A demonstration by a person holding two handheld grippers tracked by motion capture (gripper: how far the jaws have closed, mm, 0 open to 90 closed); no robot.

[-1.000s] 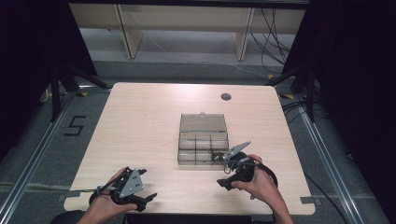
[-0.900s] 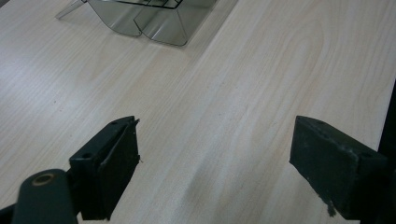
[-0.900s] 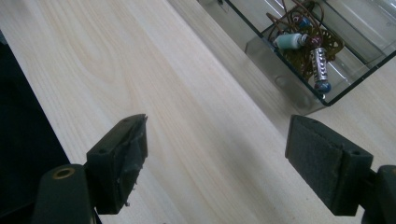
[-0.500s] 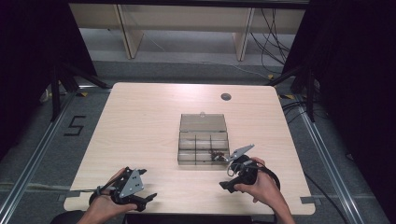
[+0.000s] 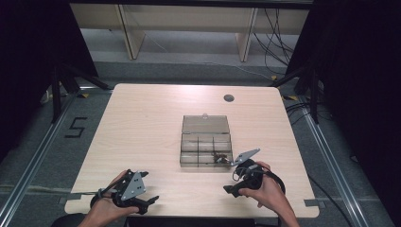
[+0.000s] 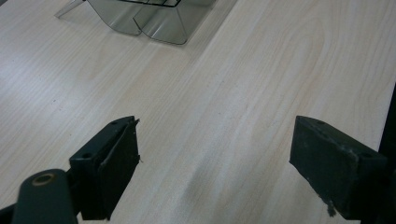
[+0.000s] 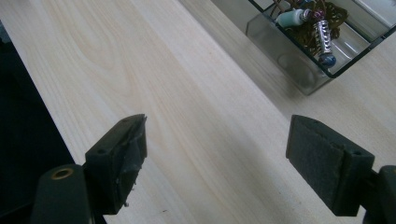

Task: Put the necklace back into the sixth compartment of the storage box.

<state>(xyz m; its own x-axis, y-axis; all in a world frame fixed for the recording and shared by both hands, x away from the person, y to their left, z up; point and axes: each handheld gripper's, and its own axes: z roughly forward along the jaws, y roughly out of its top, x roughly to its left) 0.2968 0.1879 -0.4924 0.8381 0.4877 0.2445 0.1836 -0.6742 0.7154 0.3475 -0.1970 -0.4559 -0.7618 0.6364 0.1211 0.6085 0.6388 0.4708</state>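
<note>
Both hand-held grippers, left (image 5: 150,200) and right (image 5: 230,191), jaws spread wide, empty, low over worktop (image 5: 142,123); beaded trinket (image 7: 314,21) in clear compartment box (image 5: 206,142).

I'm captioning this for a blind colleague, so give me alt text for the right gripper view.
The right claw hangs open over bare pale wood table, its two black padded jaws wide apart with nothing between them. Ahead at upper right, a corner of a clear plastic compartment box holds a tangle of beaded jewellery.
</note>
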